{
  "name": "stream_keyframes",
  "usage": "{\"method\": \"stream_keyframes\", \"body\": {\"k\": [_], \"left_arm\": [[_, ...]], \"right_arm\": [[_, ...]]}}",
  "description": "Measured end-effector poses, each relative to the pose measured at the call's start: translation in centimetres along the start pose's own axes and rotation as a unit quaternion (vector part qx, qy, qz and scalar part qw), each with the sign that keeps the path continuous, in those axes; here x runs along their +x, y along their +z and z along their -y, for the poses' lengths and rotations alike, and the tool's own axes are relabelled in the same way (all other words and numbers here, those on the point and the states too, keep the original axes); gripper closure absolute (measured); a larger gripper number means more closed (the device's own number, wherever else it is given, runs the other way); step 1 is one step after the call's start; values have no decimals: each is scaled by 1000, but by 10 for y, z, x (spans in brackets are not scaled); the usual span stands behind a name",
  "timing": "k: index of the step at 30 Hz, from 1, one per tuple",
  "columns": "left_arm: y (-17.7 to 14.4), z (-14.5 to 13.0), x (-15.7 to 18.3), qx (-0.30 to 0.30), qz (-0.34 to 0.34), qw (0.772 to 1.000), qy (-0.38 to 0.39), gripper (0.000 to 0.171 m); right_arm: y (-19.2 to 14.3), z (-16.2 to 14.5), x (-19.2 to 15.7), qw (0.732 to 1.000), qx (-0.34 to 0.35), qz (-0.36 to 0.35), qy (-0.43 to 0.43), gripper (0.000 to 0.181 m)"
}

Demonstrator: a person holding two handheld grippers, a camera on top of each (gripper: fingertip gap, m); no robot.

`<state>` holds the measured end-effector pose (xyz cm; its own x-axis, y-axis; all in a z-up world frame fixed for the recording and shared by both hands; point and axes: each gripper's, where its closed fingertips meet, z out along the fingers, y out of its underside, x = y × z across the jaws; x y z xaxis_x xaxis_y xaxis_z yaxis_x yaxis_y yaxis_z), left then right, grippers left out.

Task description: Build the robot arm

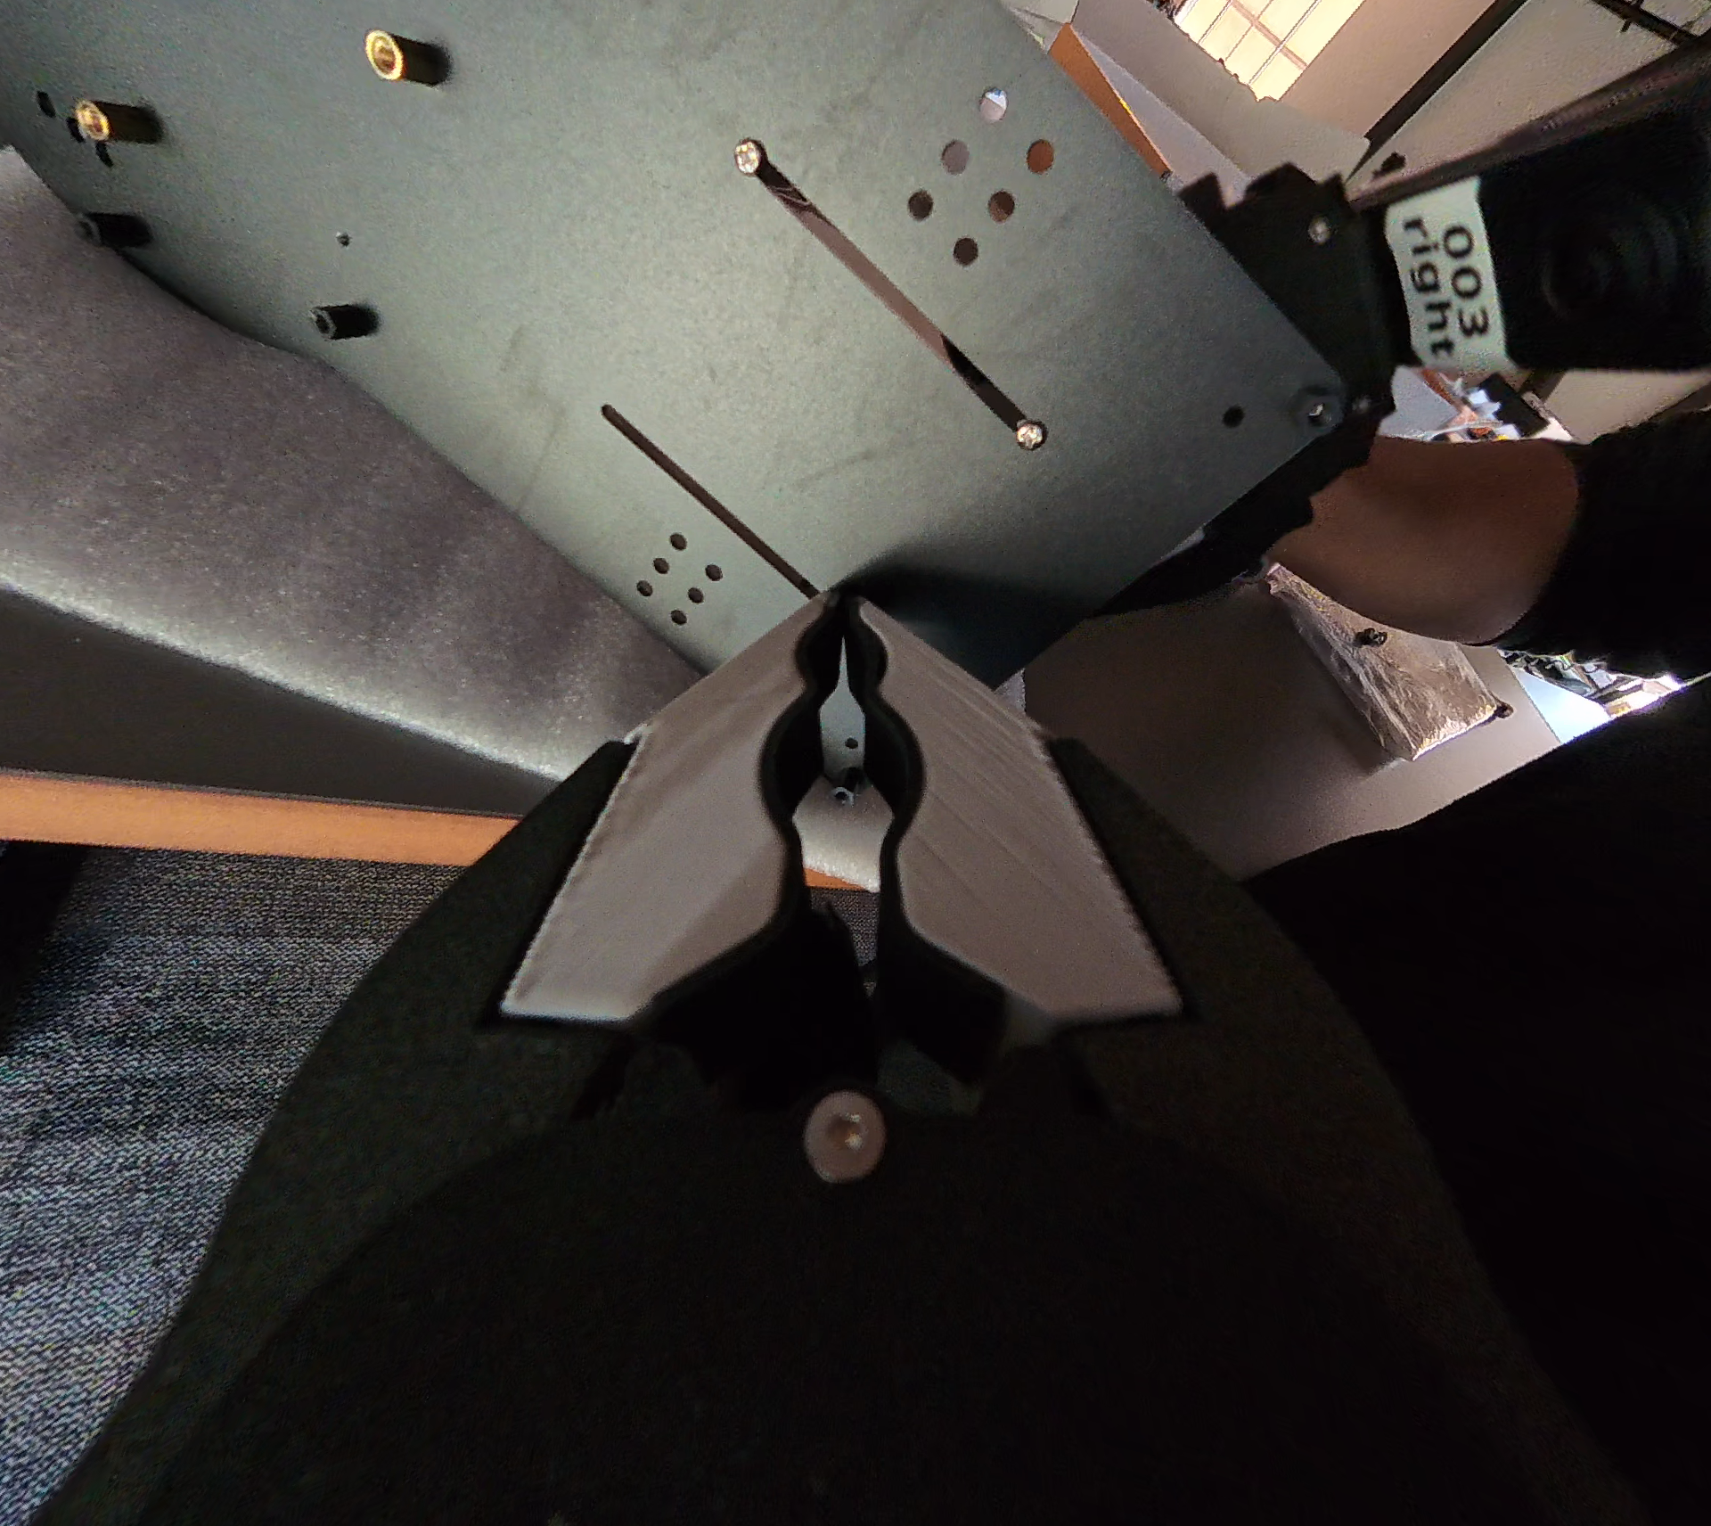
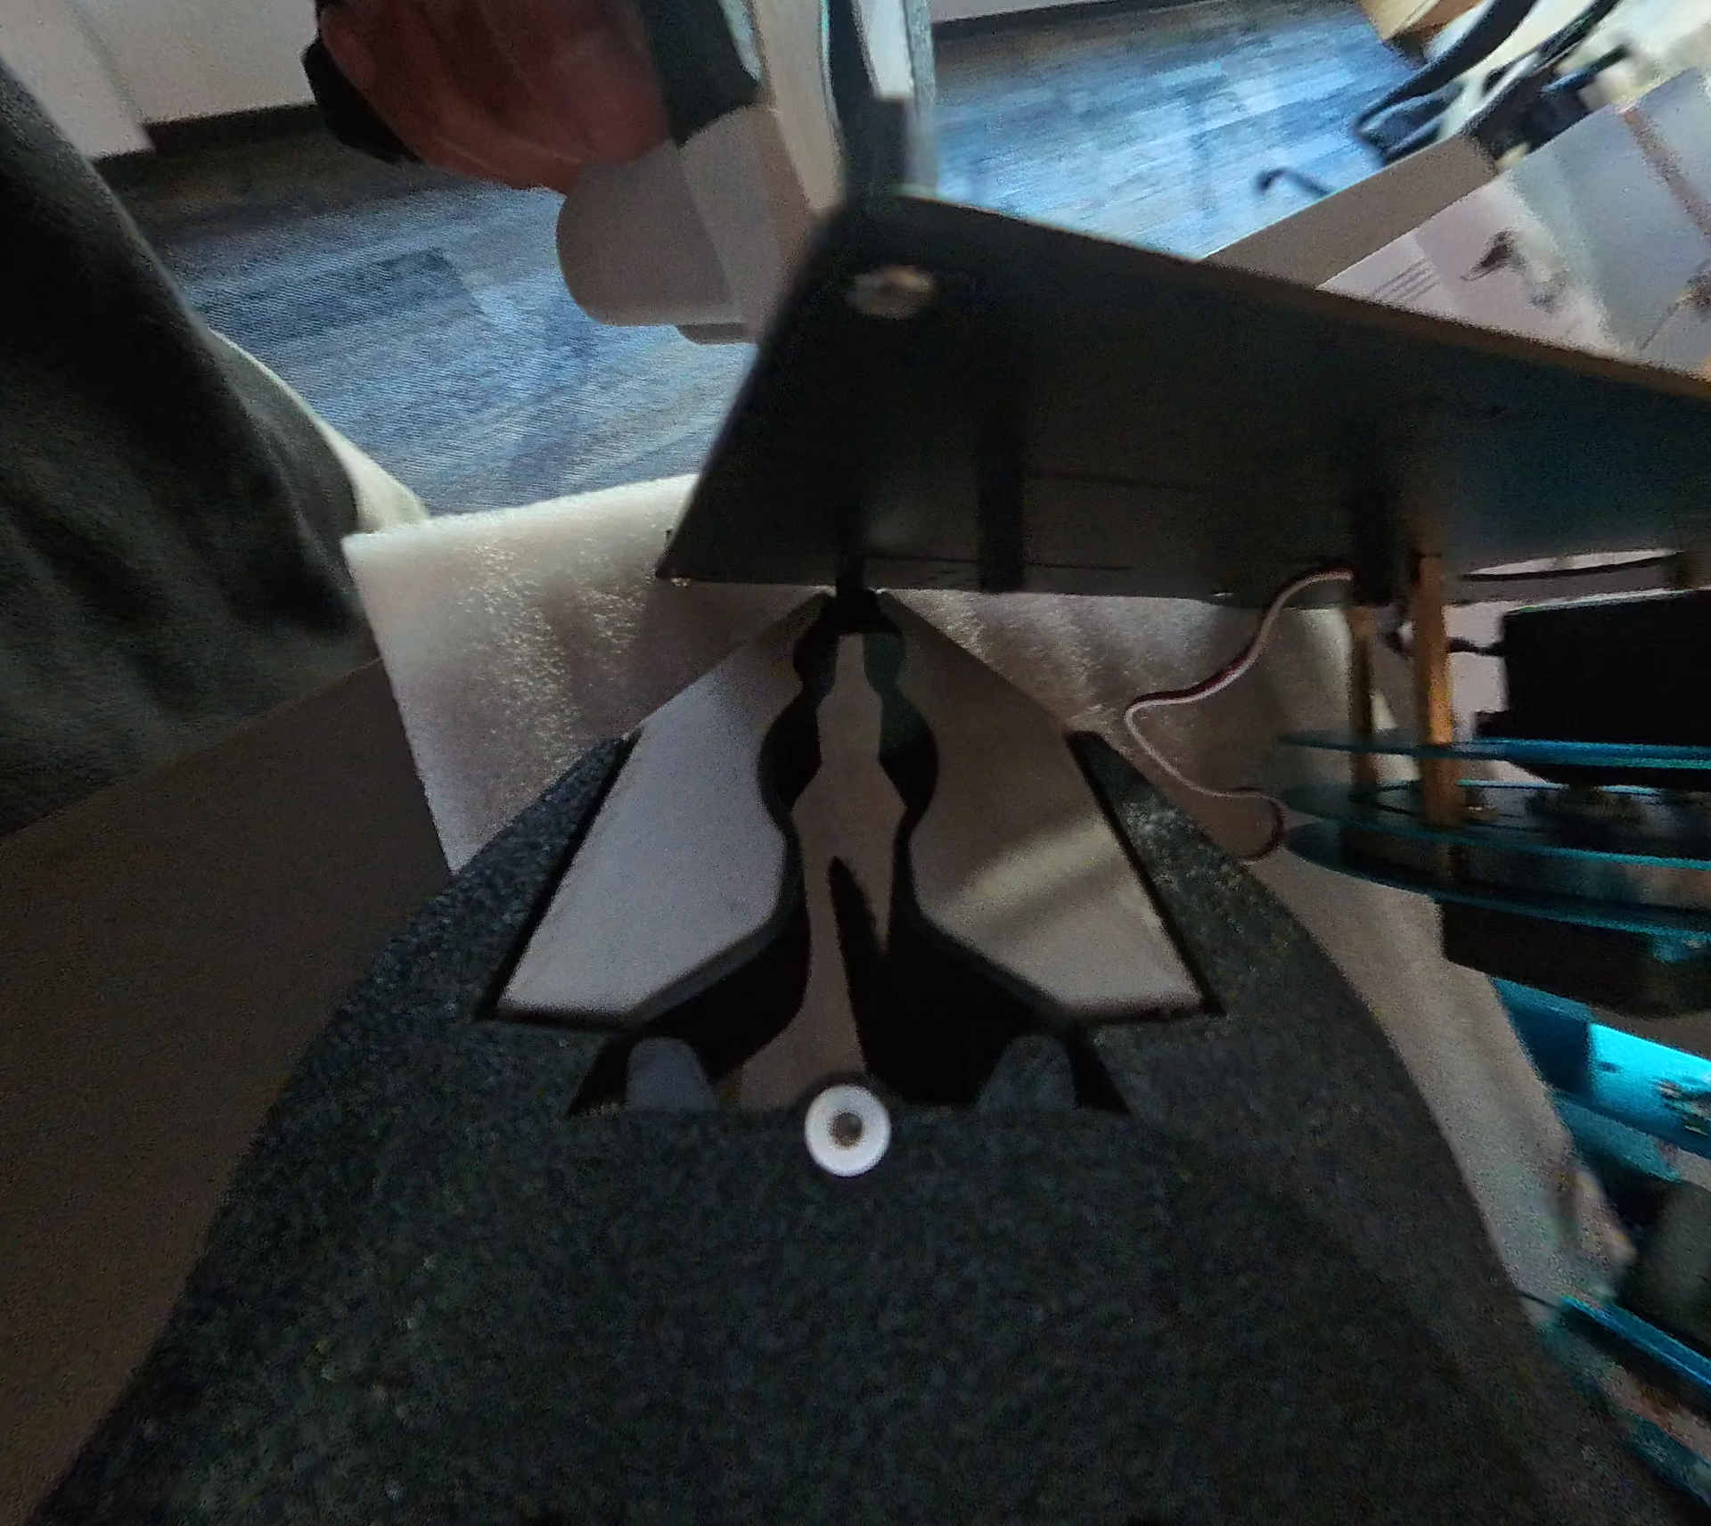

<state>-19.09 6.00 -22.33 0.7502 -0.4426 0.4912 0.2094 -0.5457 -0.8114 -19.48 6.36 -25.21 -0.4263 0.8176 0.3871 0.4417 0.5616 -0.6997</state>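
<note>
Left wrist view — fingers [image 1: 838, 602] pinch plate [image 1: 574, 204] edge.

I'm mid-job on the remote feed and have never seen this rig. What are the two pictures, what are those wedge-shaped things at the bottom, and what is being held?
There is no robot arm: a person holds a two-finger gripper in each hand, and each gripper carries a camera looking along its fingers. The grey wedges at the bottom of each picture are that gripper's own fingers.

Left wrist view: the left gripper is shut on the edge of a dark metal plate with slots, holes and brass standoffs. The right gripper grips the far corner of the plate. Below lies white foam on a table.

Right wrist view: the right gripper pinches the same plate from its side, with the left gripper and the hand on it above. Blue discs and a wire hang under the plate, over the foam.
</note>
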Motion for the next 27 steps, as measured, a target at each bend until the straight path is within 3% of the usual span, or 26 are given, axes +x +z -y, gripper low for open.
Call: {"method": "stream_keyframes", "body": {"k": [3, 5, 8, 9, 11, 12, 14, 19, 22, 25, 27], "left_arm": [[0, 0, 0, 1, 2, 1000, 1, 171], [0, 0, 0, 4, 2, 1000, 1, 171], [0, 0, 0, 6, 2, 1000, 2, 171], [0, 0, 0, 7, 3, 1000, 4, 171], [0, 0, 0, 7, 4, 1000, 4, 171], [0, 0, 0, 8, 4, 1000, 4, 171], [0, 0, 0, 8, 2, 1000, 2, 171], [0, 0, 0, 12, -4, 1000, -4, 171], [0, 0, 0, 15, -7, 1000, -8, 171], [0, 1, 0, 18, -8, 1000, -10, 171], [0, 1, 0, 17, -7, 1000, -8, 171]], "right_arm": [[0, 1, -5, 987, 9, 114, 115, 177], [-4, 5, -9, 938, 24, 230, 258, 178], [-7, 9, -13, 867, 31, 318, 383, 177], [-8, 9, -12, 865, 35, 317, 387, 177], [-6, 4, -9, 914, 35, 260, 311, 171], [-5, 1, -5, 939, 26, 216, 266, 158], [-9, 0, -7, 967, 14, 168, 190, 148], [-7, 5, -3, 993, 17, 82, 88, 176], [-7, 6, -7, 972, 23, 163, 166, 177], [-12, 11, -9, 892, 37, 296, 339, 177], [-13, 12, -11, 870, 31, 313, 379, 177]]}}
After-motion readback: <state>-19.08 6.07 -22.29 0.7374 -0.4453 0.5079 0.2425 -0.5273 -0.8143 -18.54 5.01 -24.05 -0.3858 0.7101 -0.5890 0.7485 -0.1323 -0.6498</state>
